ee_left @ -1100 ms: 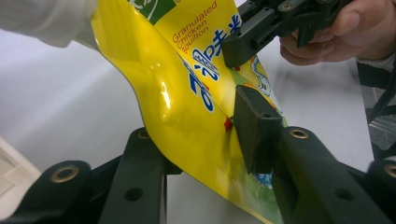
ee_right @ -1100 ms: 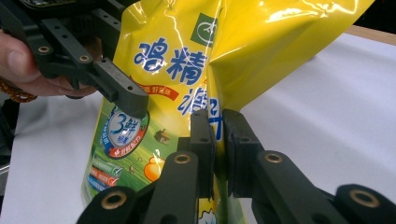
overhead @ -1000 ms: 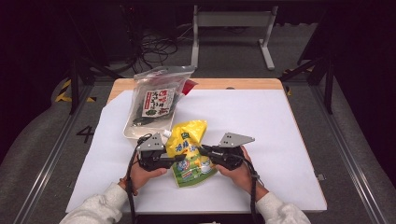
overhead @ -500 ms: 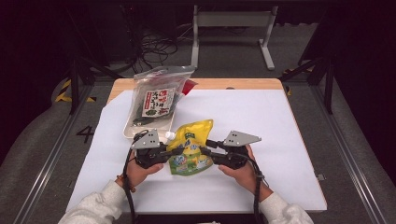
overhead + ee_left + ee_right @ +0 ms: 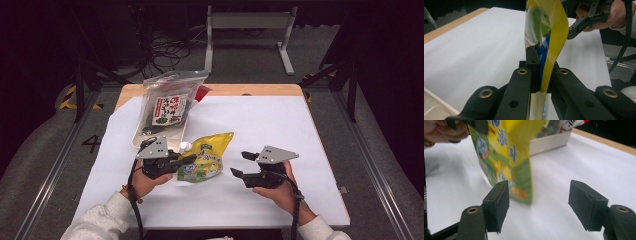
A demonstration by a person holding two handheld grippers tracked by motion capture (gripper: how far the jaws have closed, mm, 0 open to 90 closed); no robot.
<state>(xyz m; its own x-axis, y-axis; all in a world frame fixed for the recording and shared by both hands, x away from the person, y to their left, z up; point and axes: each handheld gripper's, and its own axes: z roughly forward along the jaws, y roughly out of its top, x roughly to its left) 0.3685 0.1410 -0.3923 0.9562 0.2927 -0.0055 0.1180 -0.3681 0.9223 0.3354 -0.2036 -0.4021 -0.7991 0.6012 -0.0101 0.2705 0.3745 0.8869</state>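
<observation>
Left gripper (image 5: 186, 160) was clamped on the edge of the yellow pouch (image 5: 207, 157), jaws nearly together with the film pinched between the pads. In the left gripper view the pouch (image 5: 549, 30) rose straight up out of that pinch, held clear of the white sheet (image 5: 280, 125). Right gripper (image 5: 242, 164) stood wide, holding nothing, just off the pouch's far side; in the right gripper view the pouch (image 5: 509, 162) hung ahead of its left pad, not between the pads.

Progress, judging by the layout: pouch was picked up and under one-gripper control, the other gripper free of it. Placement was not done. The white tray (image 5: 142, 142) lay just beyond the left gripper and already carried the clear seaweed bag (image 5: 167, 107), so the pouch probably belonged there too. That was a guess.

Materials: the pouch was glossy flexible film, yellow and green print with some blue, flat and thin at the gripped edge, fuller in the body, with what looked like a small white cap near the left gripper. It bent under its own weight. The seaweed bag was crinkly clear plastic with dark contents and a white label. The sheet was matte and smooth, over a wooden table (image 5: 250, 90). Pads were black, blocky and rubbery-looking.
</observation>
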